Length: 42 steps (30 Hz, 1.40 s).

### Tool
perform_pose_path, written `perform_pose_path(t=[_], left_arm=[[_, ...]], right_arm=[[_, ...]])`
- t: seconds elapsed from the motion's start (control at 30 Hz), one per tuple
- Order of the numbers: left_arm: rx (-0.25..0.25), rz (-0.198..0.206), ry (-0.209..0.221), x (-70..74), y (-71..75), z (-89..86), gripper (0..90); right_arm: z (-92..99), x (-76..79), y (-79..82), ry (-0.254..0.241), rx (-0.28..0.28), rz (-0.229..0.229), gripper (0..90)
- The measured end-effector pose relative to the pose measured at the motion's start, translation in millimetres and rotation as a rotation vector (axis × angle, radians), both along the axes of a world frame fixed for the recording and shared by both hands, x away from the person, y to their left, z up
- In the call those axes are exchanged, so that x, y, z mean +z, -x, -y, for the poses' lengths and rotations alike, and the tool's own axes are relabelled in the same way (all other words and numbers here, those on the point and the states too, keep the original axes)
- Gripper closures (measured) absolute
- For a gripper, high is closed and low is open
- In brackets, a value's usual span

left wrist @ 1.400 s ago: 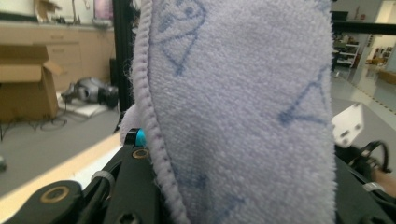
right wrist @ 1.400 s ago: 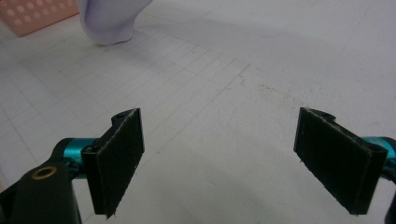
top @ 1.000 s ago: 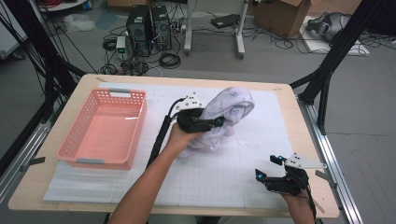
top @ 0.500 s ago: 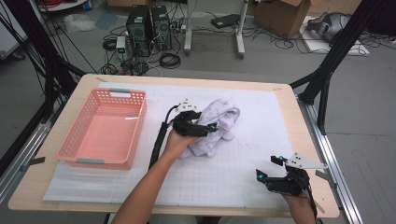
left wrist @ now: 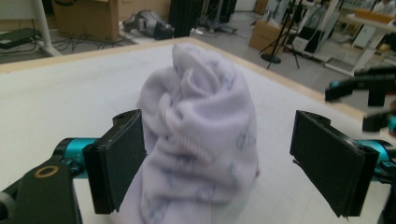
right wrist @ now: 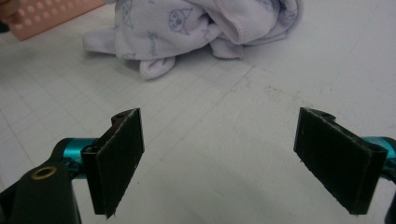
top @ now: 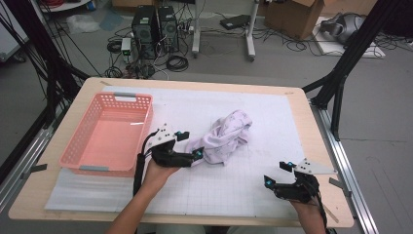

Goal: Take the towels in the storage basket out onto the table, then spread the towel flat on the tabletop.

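Two grippers, both wide open. Left gripper (top: 191, 146) jaws have just been opening; crumpled cloth (top: 225, 136) sits between them mid-table, brushing one pad. Right gripper (top: 276, 173) holds nothing, near table's front edge.

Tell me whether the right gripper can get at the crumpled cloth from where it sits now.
Probably yes. The right gripper has its fingers apart with nothing between them, and bare white mat lies between it and the cloth. The left gripper sits at the cloth's far side, out of that path.
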<state>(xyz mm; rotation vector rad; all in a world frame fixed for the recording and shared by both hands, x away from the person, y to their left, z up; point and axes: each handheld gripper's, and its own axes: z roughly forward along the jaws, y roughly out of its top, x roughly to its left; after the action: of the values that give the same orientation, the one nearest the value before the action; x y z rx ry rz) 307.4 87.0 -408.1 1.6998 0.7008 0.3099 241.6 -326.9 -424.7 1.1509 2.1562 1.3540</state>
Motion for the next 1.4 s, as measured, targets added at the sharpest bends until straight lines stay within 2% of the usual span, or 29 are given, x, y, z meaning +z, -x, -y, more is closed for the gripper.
perform_pose_path(t=[0.1, 0.13, 0.17, 0.2, 0.3, 0.33, 0.37, 0.43, 0.5, 0.57, 0.67, 1.0, 1.17, 1.3, 1.4], left_arm=[[0.005, -0.006, 0.009, -6.0, 6.5, -6.3, 18.2], [0.006, 0.005, 0.031, -11.3, 11.9, -11.6, 18.2], [0.006, 0.005, 0.031, -11.3, 11.9, -11.6, 18.3], [0.017, 0.015, 0.012, -11.6, 14.3, -14.0, 18.7], [0.020, 0.020, 0.015, -14.5, 16.3, -16.6, 18.8], [0.018, 0.022, 0.005, -16.6, 16.6, -17.2, 19.3], [0.015, 0.020, -0.027, -19.6, 16.5, -17.4, 19.6], [0.023, 0.017, -0.016, -20.9, 16.9, -18.7, 19.6], [0.024, 0.019, -0.015, -20.6, 17.8, -19.2, 19.7], [0.038, 0.037, -0.005, -18.6, 19.6, -21.8, 20.6], [0.048, 0.038, 0.006, -18.3, 19.0, -23.7, 20.7], [0.046, 0.032, 0.000, -19.7, 15.1, -24.6, 21.6], [0.049, 0.026, -0.006, -20.9, 13.5, -23.9, 21.8], [0.051, 0.026, -0.008, -20.2, 12.3, -24.2, 22.9], [0.051, 0.029, -0.006, -19.9, 11.9, -24.7, 24.6]], right_arm=[[-2.3, 1.3, -3.3, -0.015, -0.003, 0.005, 14.6], [-3.9, 1.2, -4.0, -0.016, -0.006, 0.002, 14.6], [-3.9, 1.2, -4.0, -0.016, -0.006, 0.002, 14.6], [-7.5, 0.2, -5.9, -0.008, -0.009, -0.003, 14.6], [-11.1, -0.6, -7.8, -0.002, -0.013, -0.007, 14.6], [-12.9, -0.3, -8.3, -0.002, -0.015, -0.007, 14.6], [-15.3, -0.7, -9.7, 0.012, -0.006, -0.005, 14.6], [-16.3, -1.9, -10.8, 0.012, -0.007, -0.012, 14.6], [-16.5, -4.3, -11.9, 0.014, 0.001, -0.027, 14.6], [-17.2, -5.2, -11.8, 0.018, 0.004, -0.030, 14.6], [-16.7, -4.4, -11.6, 0.018, 0.007, -0.020, 14.6], [-18.8, -6.7, -14.6, 0.002, 0.002, -0.031, 14.6], [-22.3, -12.6, -21.2, -0.006, -0.001, -0.070, 14.7], [-28.8, -13.9, -32.0, 0.002, 0.003, -0.076, 16.3], [-36.7, -18.2, -42.5, -0.019, 0.019, -0.125, 20.7]])
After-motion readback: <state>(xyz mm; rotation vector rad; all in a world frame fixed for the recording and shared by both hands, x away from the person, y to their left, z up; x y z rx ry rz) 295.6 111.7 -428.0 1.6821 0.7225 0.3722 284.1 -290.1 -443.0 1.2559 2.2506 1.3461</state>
